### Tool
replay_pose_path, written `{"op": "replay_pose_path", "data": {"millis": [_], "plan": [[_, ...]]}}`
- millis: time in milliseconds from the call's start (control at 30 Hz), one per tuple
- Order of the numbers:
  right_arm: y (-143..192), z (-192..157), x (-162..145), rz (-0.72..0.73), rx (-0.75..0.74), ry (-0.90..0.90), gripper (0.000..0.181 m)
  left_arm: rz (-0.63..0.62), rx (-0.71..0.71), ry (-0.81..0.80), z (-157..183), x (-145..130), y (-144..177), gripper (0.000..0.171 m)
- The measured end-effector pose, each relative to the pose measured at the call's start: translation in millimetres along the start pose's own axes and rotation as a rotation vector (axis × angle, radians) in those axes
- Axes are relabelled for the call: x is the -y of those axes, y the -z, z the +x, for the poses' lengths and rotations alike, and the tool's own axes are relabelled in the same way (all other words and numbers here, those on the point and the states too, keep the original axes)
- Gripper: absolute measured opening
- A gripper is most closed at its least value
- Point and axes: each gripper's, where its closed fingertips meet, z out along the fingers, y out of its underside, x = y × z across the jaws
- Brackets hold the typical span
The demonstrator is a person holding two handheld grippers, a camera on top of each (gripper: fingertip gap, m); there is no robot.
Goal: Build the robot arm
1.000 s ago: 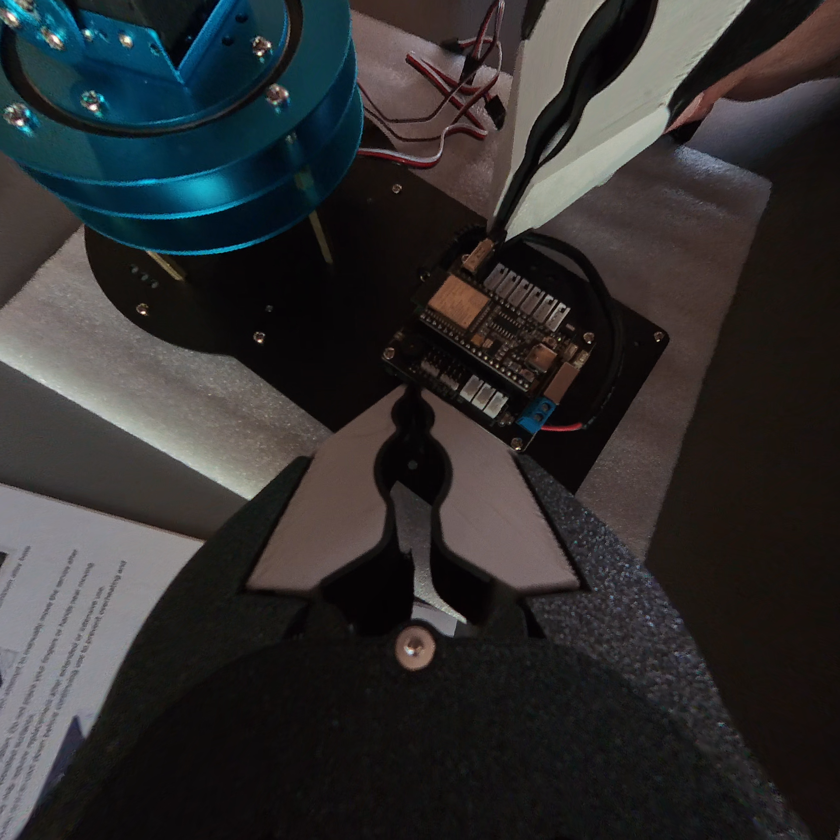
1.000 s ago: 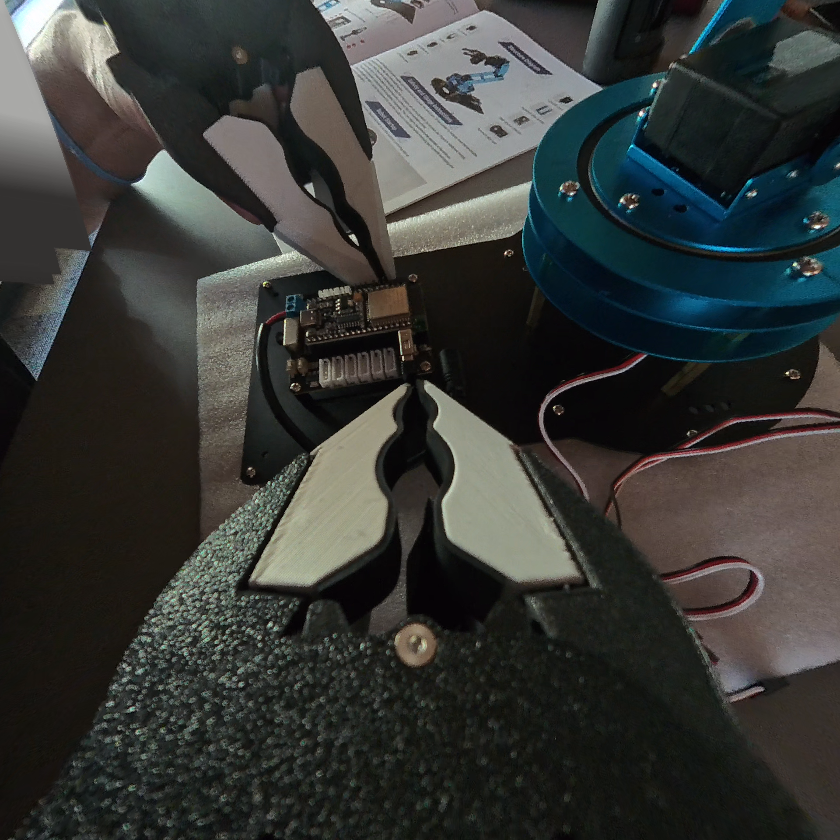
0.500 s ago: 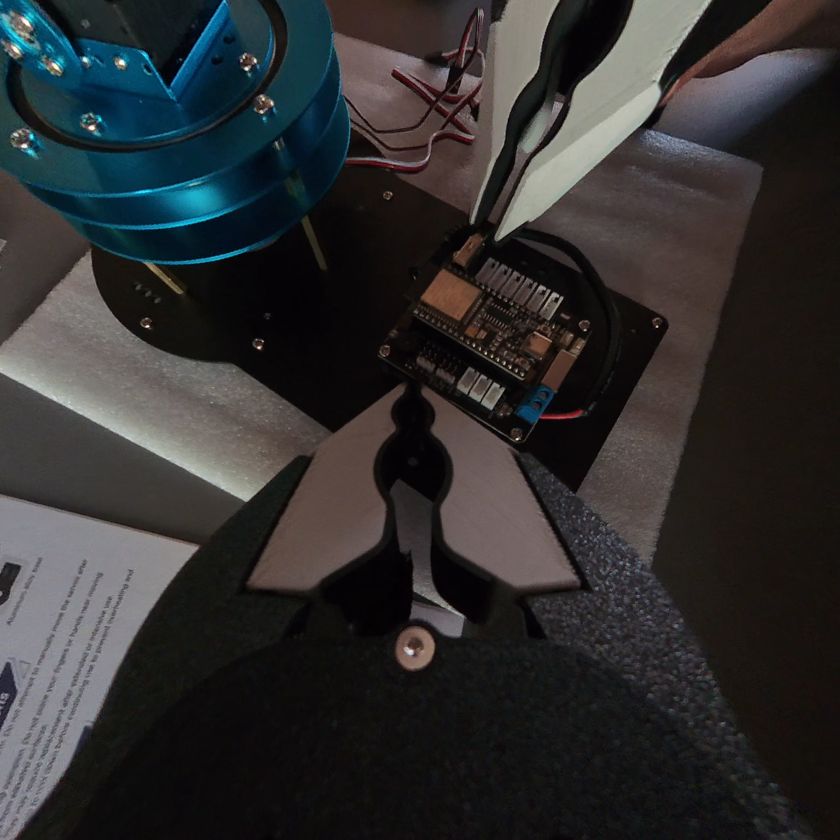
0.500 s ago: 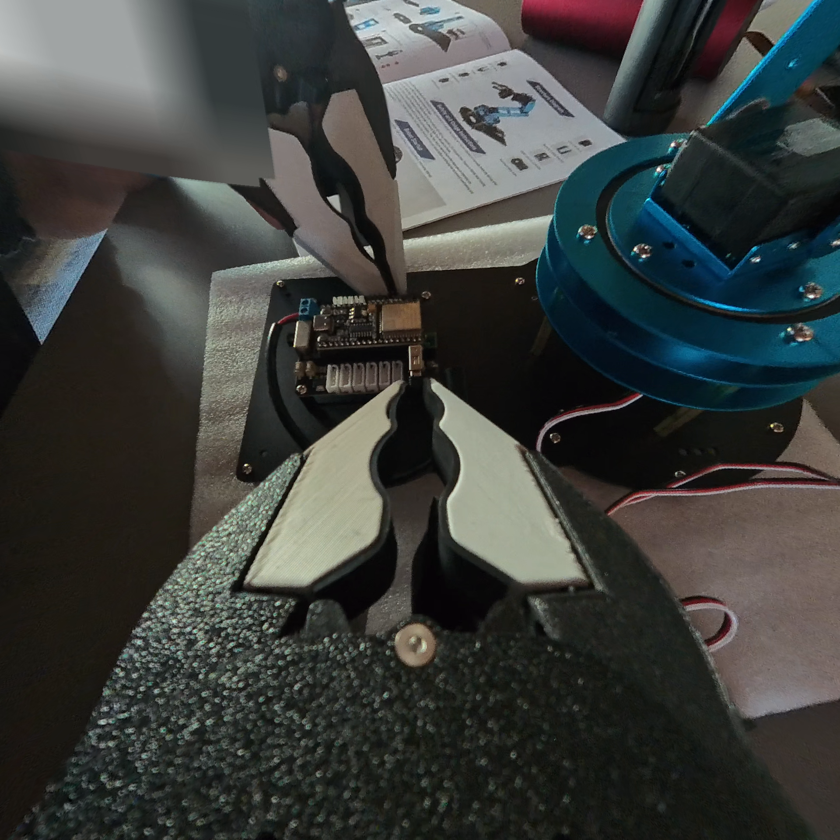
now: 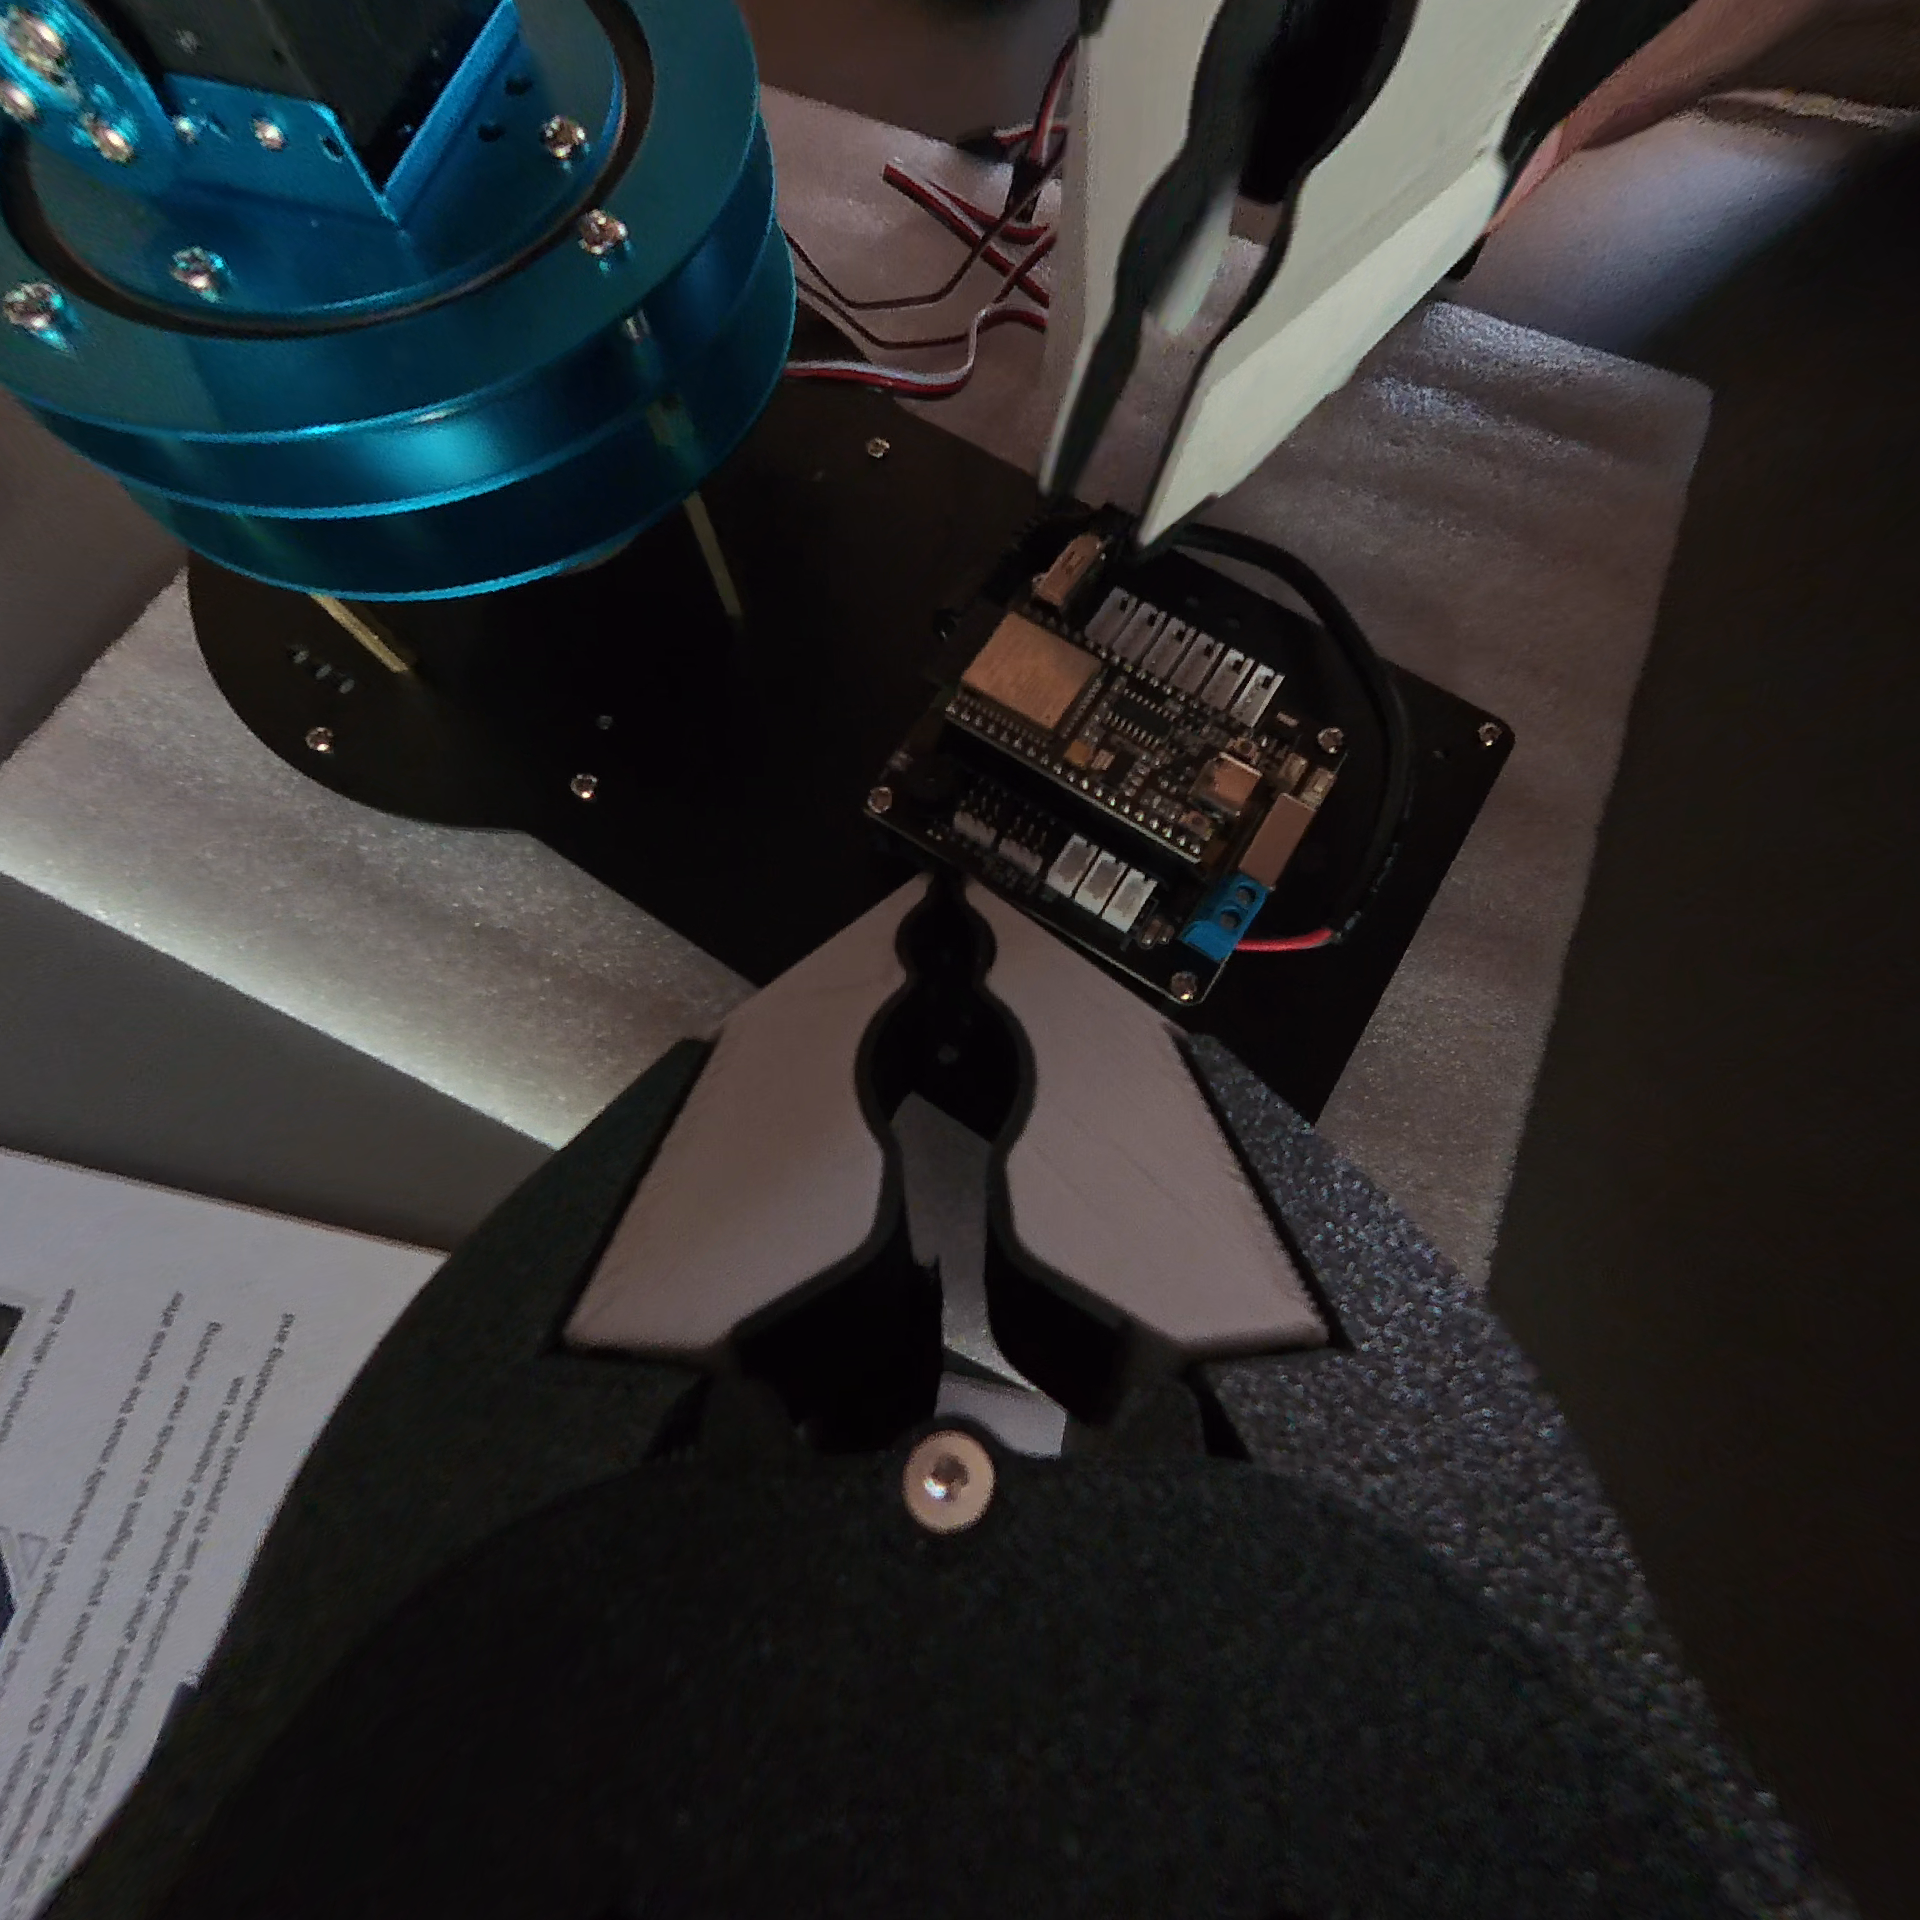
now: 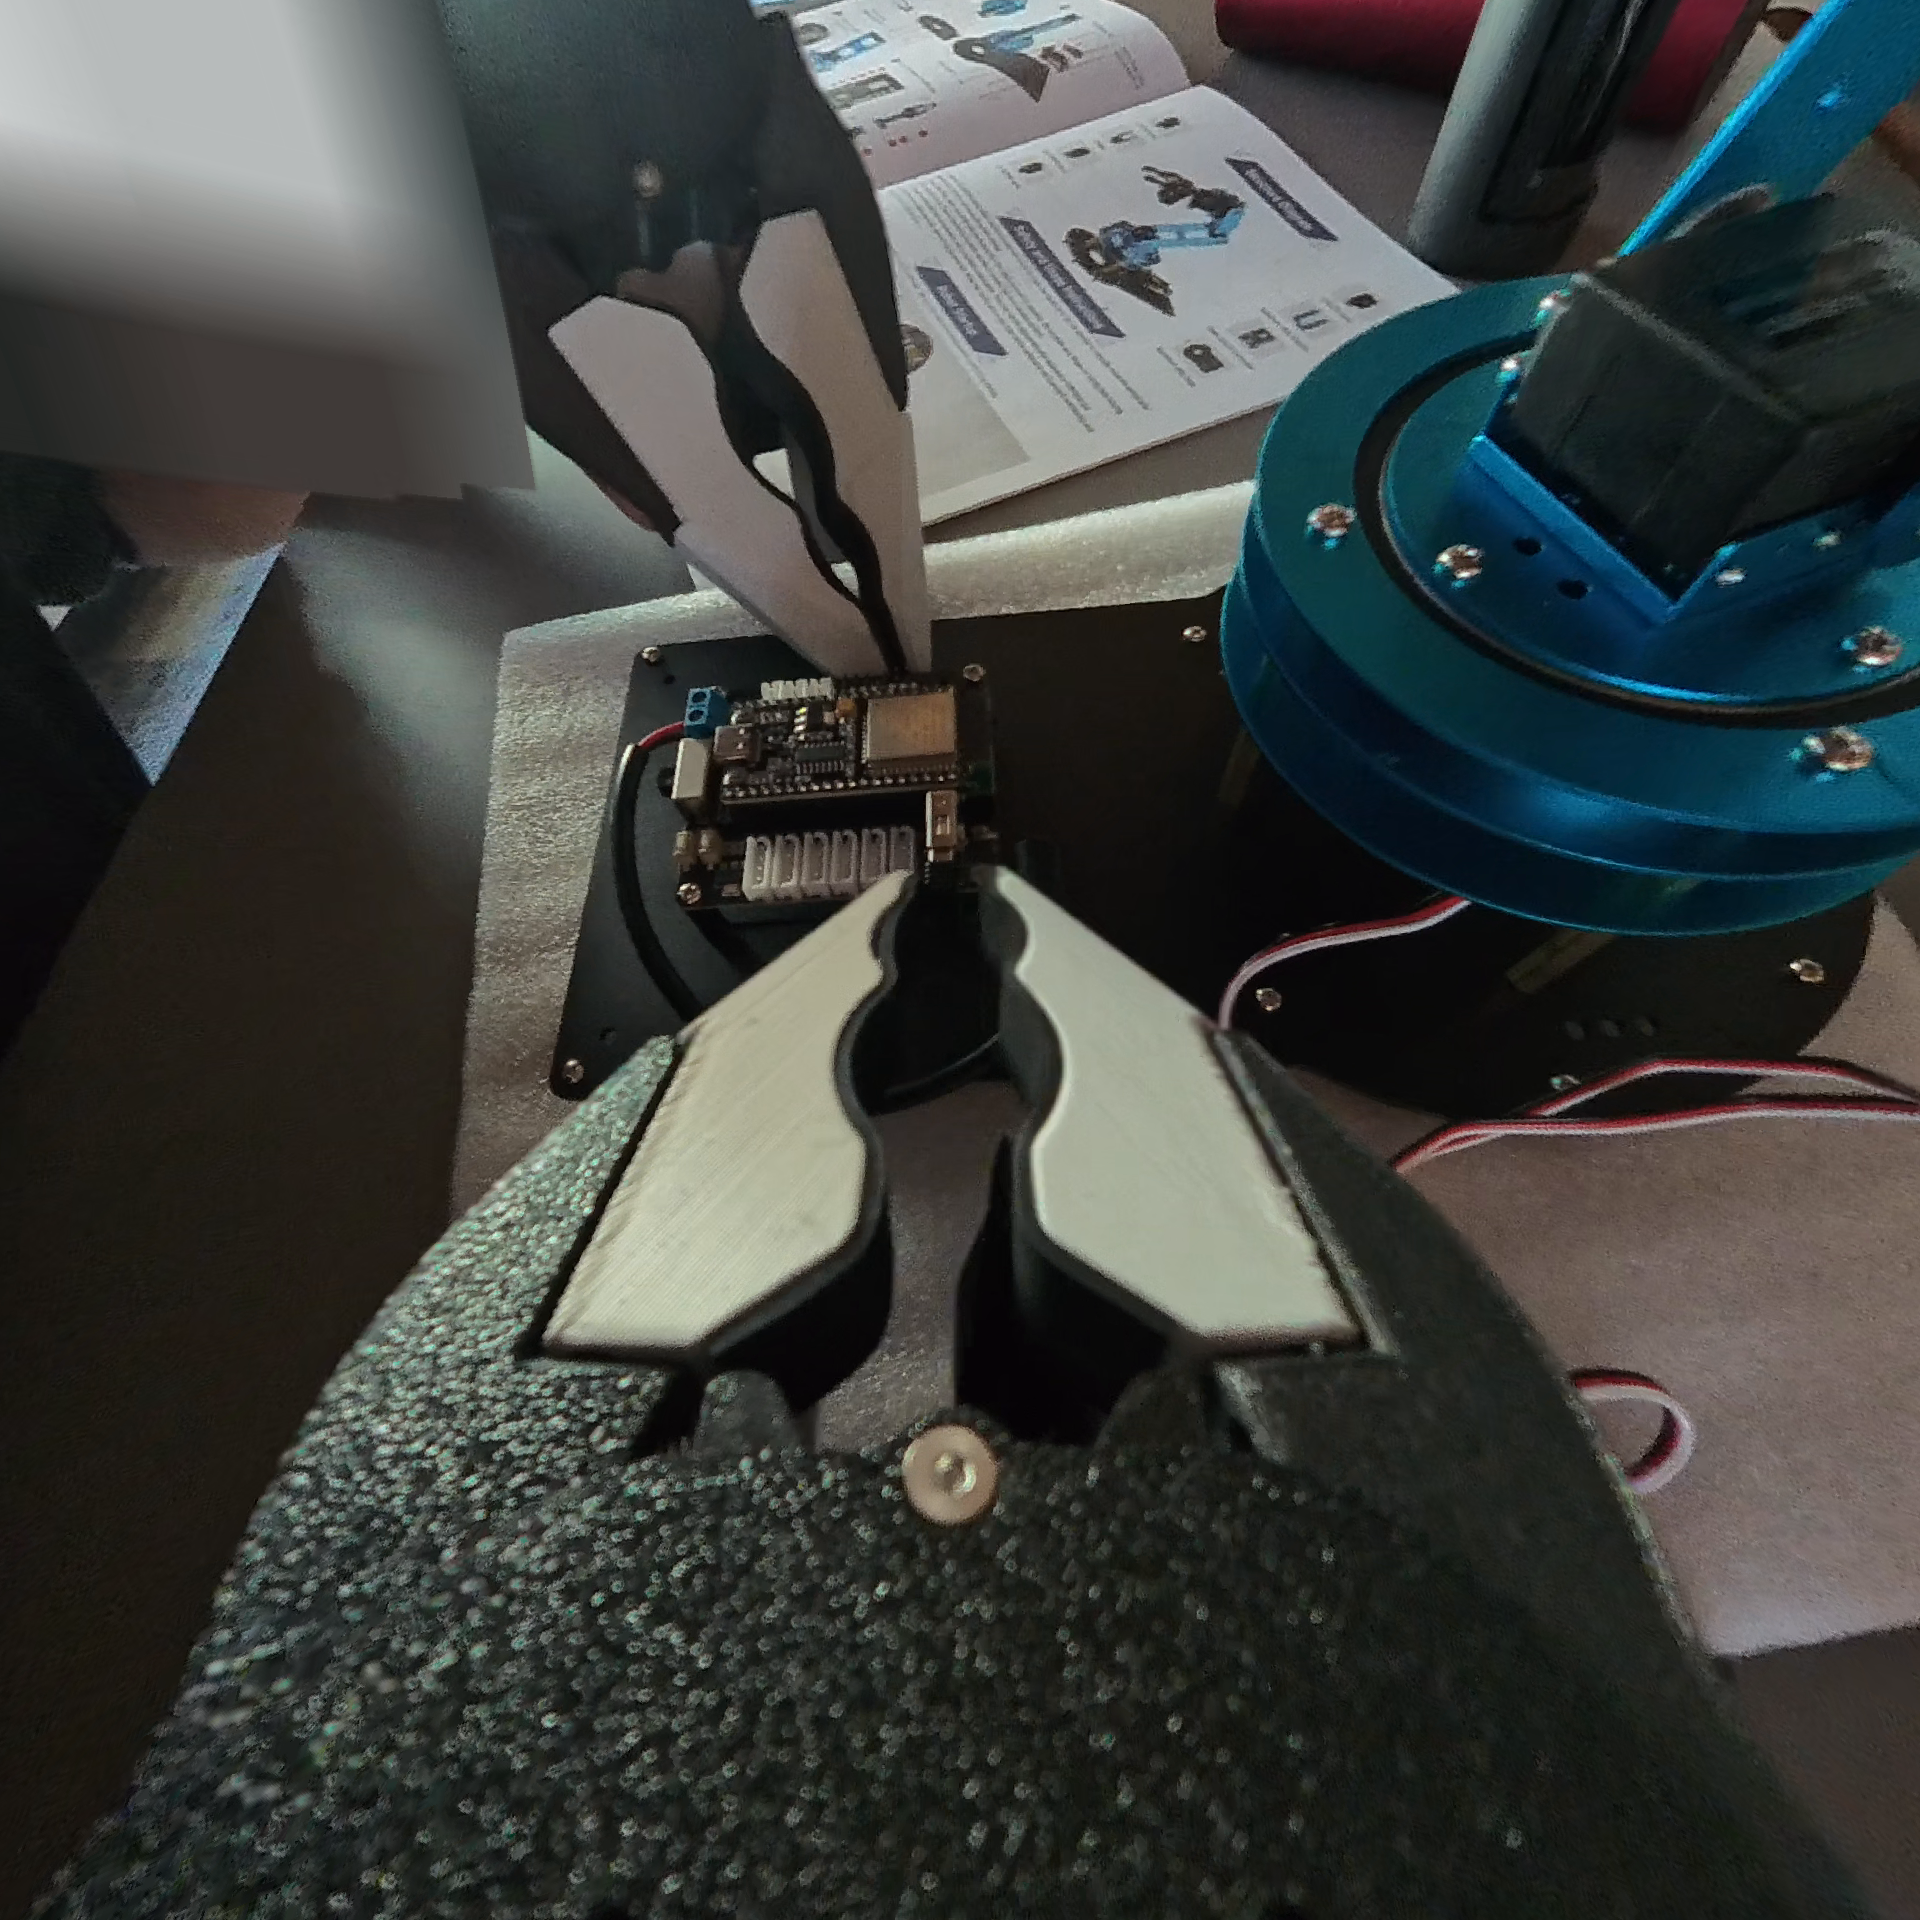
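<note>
A small black circuit board (image 5: pixel 1101 748) with white sockets and a blue terminal is fixed on a black base plate (image 5: pixel 644 707). My left gripper (image 5: pixel 940 883) is shut and empty, its tips at the board's near edge. In the right wrist view it (image 6: pixel 888 655) comes down at the far edge of the board (image 6: pixel 831 748). My right gripper (image 6: pixel 948 883) is open a little, its tips either side of a small silver connector (image 6: pixel 942 816) at the board's edge. In the left wrist view the right gripper (image 5: pixel 1107 509) stands just above that connector (image 5: pixel 1070 569).
A blue metal turntable (image 5: pixel 416 416) (image 6: pixel 1558 810) with a black servo stands on the plate. Red-white-black servo wires (image 6: pixel 1662 1101) (image 5: pixel 935 301) lie on the white foam sheet (image 5: pixel 312 894). An open manual (image 6: pixel 1122 260) and a grey cylinder (image 6: pixel 1475 156) lie beyond. The grippers' ends are close to 7 centimeters from one another.
My right gripper has opened from shut and moved in to the board's edge by the silver connector. My left gripper has stayed shut at the opposite edge.
</note>
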Motion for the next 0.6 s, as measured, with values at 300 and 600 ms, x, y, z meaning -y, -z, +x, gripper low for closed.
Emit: {"op": "replay_pose_path", "data": {"millis": [300,600], "plan": [[84,1,53,0.213,-0.265,0.132,0.027,0.218,0.15,0.161,11,19,80,0.009],[116,-50,-6,0.25,-0.554,-0.047,0.055,0.467,0.282,0.47,134,-14,127,0.024]]}}
